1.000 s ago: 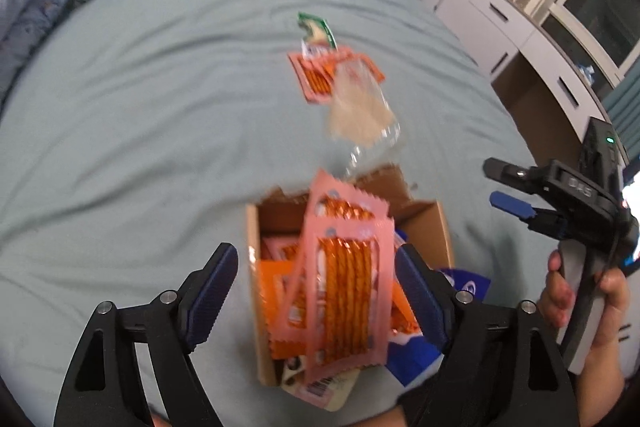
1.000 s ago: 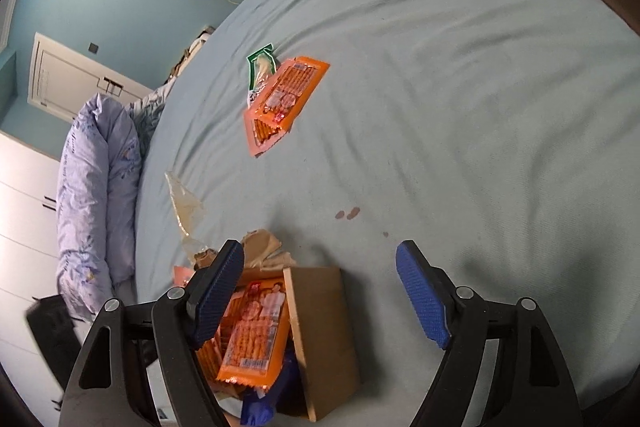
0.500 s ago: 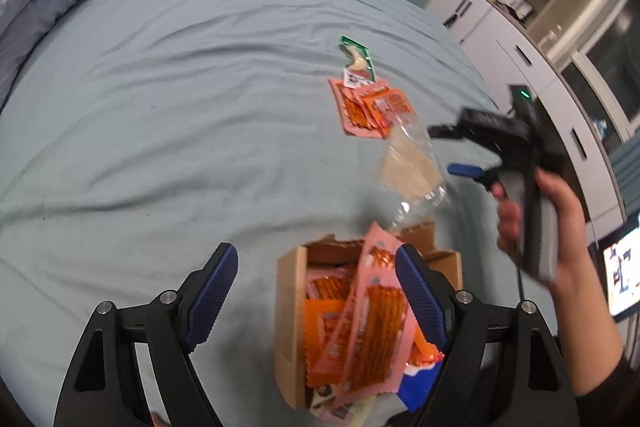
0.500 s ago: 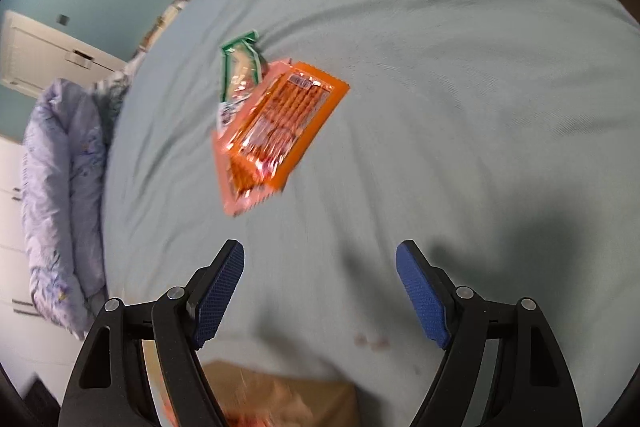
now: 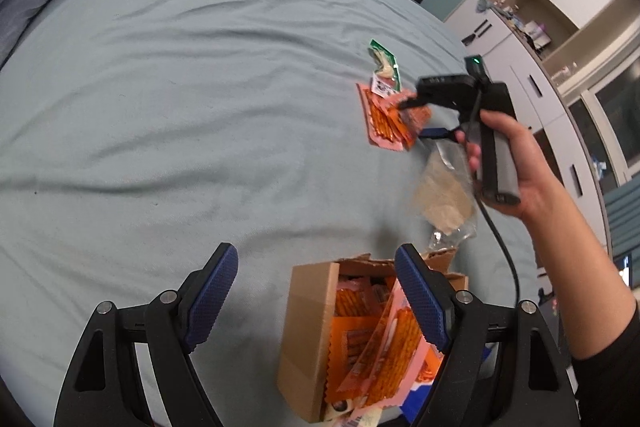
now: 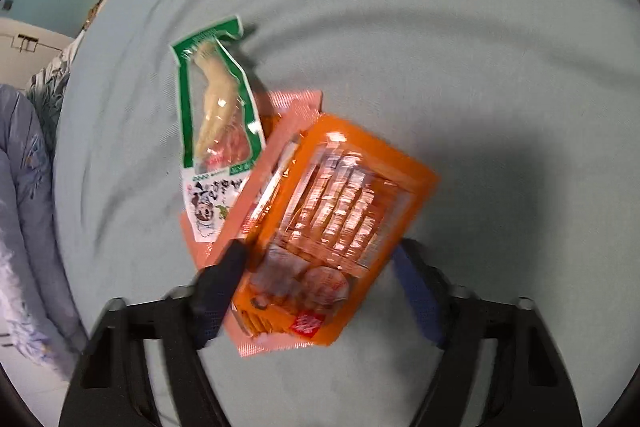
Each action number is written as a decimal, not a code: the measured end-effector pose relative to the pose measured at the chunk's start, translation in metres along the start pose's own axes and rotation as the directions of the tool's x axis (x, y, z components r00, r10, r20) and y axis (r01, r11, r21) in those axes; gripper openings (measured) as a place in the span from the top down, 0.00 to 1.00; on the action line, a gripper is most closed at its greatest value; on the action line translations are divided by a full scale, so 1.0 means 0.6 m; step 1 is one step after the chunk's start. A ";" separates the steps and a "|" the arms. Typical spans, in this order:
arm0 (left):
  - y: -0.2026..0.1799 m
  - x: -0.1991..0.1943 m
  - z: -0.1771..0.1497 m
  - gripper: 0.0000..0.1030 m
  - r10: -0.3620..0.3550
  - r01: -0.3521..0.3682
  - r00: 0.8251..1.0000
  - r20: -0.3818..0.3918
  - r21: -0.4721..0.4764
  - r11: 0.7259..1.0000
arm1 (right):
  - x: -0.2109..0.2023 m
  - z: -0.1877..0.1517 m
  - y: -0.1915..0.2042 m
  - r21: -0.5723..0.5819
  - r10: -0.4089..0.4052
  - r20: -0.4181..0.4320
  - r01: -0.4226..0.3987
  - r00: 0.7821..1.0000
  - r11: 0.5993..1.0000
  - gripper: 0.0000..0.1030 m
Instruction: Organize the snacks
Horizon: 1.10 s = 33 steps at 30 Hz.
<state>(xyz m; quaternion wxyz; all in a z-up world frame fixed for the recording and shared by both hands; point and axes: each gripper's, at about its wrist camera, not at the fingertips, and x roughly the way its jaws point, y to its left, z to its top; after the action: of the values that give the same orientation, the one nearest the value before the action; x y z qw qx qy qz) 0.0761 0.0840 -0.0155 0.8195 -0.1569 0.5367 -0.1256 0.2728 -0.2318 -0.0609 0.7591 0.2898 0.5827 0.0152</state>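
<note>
My right gripper [image 6: 320, 279] is low over a small pile of snacks on the bed, and its jaws are closing. An orange snack packet [image 6: 344, 203] lies between them on top of a pink packet [image 6: 296, 107]. The left pad touches the pile's edge. The right pad stands just clear of it. A green-edged packet [image 6: 216, 107] lies beside the pile. In the left wrist view, the right gripper [image 5: 416, 119] is over the same pile [image 5: 384, 119]. My left gripper [image 5: 316, 267] is open with nothing in it, above the sheet just left of a cardboard box [image 5: 304, 327] stuffed with orange and pink packets [image 5: 360, 327].
A clear plastic bag [image 5: 444, 195] with beige contents lies between the box and the pile. The pale blue sheet [image 5: 160, 107] stretches wide to the left. A lilac duvet [image 6: 24, 187] is bunched at the bed's edge. White cupboards [image 5: 540, 27] stand past the far side.
My right gripper has swung from beside the box across the bed to the orange packet, and its jaws have narrowed. The left gripper drifted left, so the box is now under its right finger.
</note>
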 end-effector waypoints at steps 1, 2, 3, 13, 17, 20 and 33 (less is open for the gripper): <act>0.001 -0.002 0.000 0.21 0.000 0.000 1.000 0.004 -0.002 1.000 | -0.005 -0.005 -0.005 -0.004 0.011 0.018 -0.011 1.000 1.000 0.51; 0.002 -0.003 0.000 0.21 0.000 0.000 1.000 0.009 -0.003 1.000 | -0.009 -0.013 -0.013 0.003 0.021 0.028 -0.021 0.999 1.000 0.56; 0.002 -0.005 0.000 0.21 0.002 -0.002 1.000 0.014 -0.003 1.000 | -0.012 -0.020 -0.022 0.010 0.029 0.031 -0.029 0.999 1.000 0.58; 0.002 -0.024 -0.009 0.21 0.061 -0.062 0.995 0.074 0.011 0.998 | -0.135 -0.147 -0.112 -0.016 0.113 0.131 -0.112 0.985 0.994 0.92; 0.003 -0.037 -0.014 0.21 0.074 -0.075 0.991 0.108 0.014 0.997 | -0.226 -0.238 -0.161 -0.018 0.251 0.224 -0.253 0.942 0.967 0.92; -0.009 -0.042 -0.019 0.21 0.089 -0.096 0.989 0.121 0.057 0.994 | -0.269 -0.315 -0.203 -0.011 0.333 0.300 -0.346 0.894 0.938 0.92; -0.256 0.014 0.025 0.07 0.102 -0.100 0.995 0.019 0.428 0.898 | -0.223 -0.323 -0.313 0.125 0.394 0.306 -0.446 0.867 0.886 0.92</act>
<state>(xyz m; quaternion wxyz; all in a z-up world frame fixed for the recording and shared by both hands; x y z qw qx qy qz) 0.0877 -0.0585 0.0431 0.8382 0.0551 0.5051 -0.1979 -0.0023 -0.3546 -0.0593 0.7786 0.4810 0.3941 0.0845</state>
